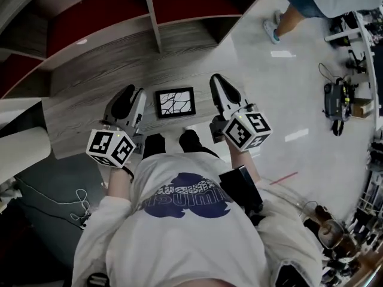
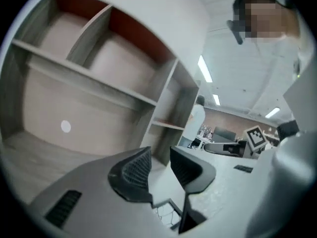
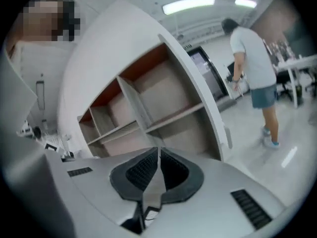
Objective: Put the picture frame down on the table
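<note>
The picture frame (image 1: 175, 102), black-edged with a white crackle pattern, lies flat on the grey wood table (image 1: 84, 109), untouched by either gripper. In the head view my left gripper (image 1: 129, 99) hovers just left of it and my right gripper (image 1: 222, 89) just right of it, both raised above the surface. Seen from the left gripper view, the left gripper (image 2: 161, 158) is open with nothing between its pads, and a corner of the frame (image 2: 166, 213) shows below. The right gripper (image 3: 158, 156) is shut and empty, pads touching.
Behind the table stands a curved shelf unit (image 1: 152, 17) with dividers and red back panels. A person (image 1: 305, 2) walks on the pale floor at top right. Cables and equipment (image 1: 335, 100) lie at the right. A dark mat (image 1: 54, 196) with a cord is at lower left.
</note>
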